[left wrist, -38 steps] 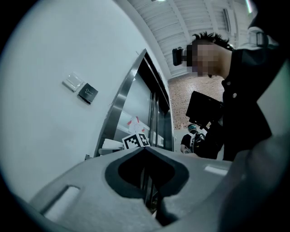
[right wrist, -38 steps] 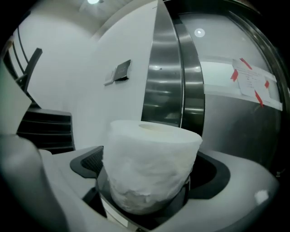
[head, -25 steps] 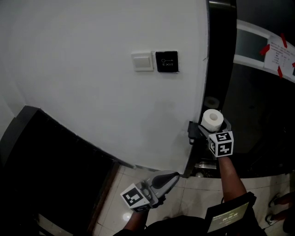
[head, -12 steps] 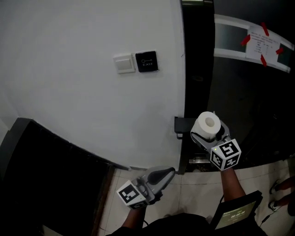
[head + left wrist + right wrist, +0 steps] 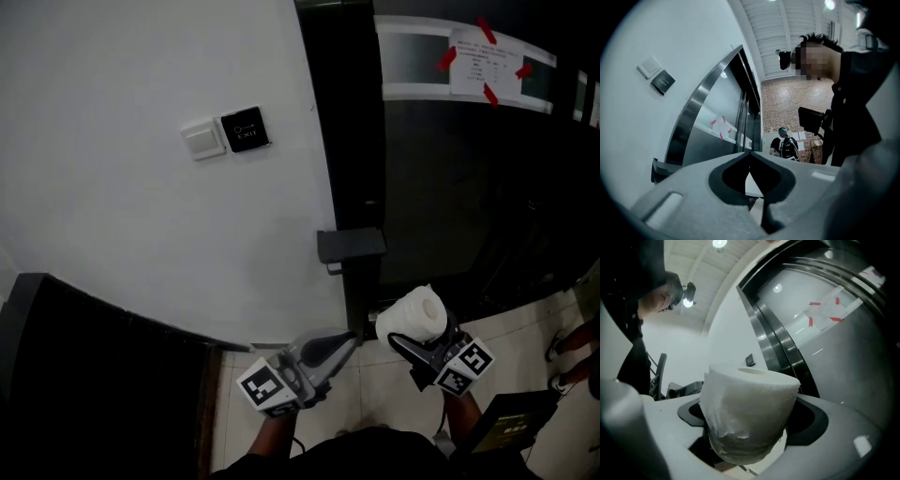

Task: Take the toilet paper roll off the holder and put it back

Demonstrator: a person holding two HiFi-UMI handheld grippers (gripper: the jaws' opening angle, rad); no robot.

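1. Two wall plates, a white switch (image 5: pixel 202 141) and a black exit button (image 5: pixel 245 129), are mounted on the white wall (image 5: pixel 141 244), up and to the left of the dark holder (image 5: pixel 351 246).
2. The toilet paper roll (image 5: pixel 412 316) is clamped in the right gripper (image 5: pixel 414 336), below the holder and apart from it.
3. The left gripper (image 5: pixel 343 344) is held closed and empty, just beside the roll.
4. Pale floor tiles (image 5: pixel 384 398) and a red-taped notice (image 5: pixel 480 64) on dark glass are seen.

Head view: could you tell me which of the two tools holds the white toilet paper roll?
The right tool, clamped on the white toilet paper roll; the left tool is shut, empty.
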